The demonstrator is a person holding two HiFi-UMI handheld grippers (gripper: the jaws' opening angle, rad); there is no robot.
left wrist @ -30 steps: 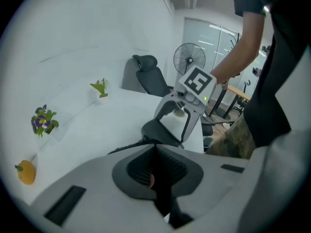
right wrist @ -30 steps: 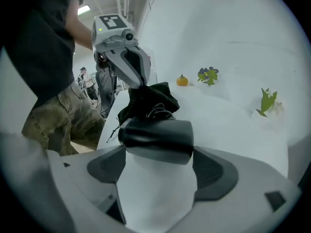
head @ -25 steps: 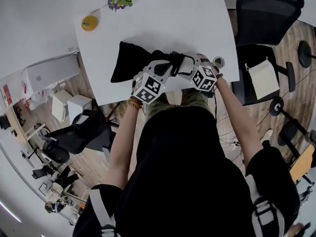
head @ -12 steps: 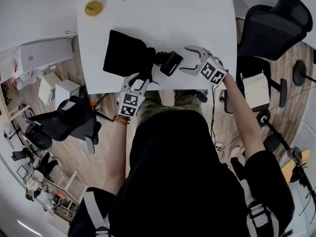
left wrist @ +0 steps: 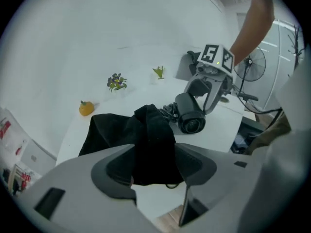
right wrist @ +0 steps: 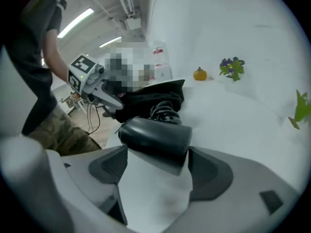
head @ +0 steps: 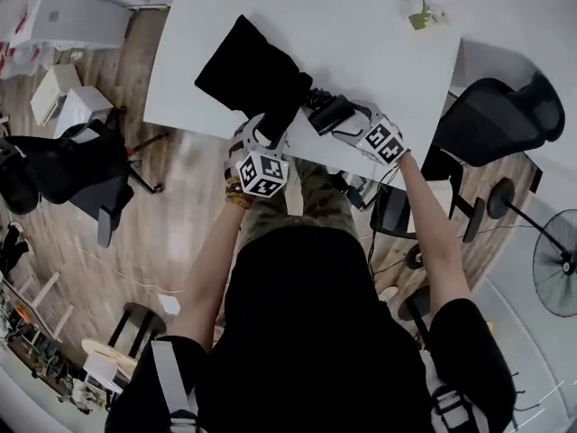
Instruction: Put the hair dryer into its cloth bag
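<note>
Hair dryer [right wrist: 154,137]: black, at the table's [head: 379,34] near edge, right of centre. Its barrel is pinched across by the right gripper [right wrist: 156,168], with both pads bearing on it. The coiled cord [right wrist: 165,111] trails behind it towards the bag.

Cloth bag [head: 252,70]: black, lying slack on the near left part of the table, with one bunched end at the near edge.

Left gripper [left wrist: 155,166]: its jaws have just been opening and now stand spread. The bunched cloth is between them and not pressed.

Handling, as judged: the dryer is rigid, smooth and fairly weighty, so the barrel could slip or tip, and the loose cord may snag the bag's mouth. The bag is limp and light. Take one lip of its opening, not the whole fold.

Writing: none legible on dryer or bag. The only patterns are the square markers on the gripper cubes [head: 262,173].
</note>
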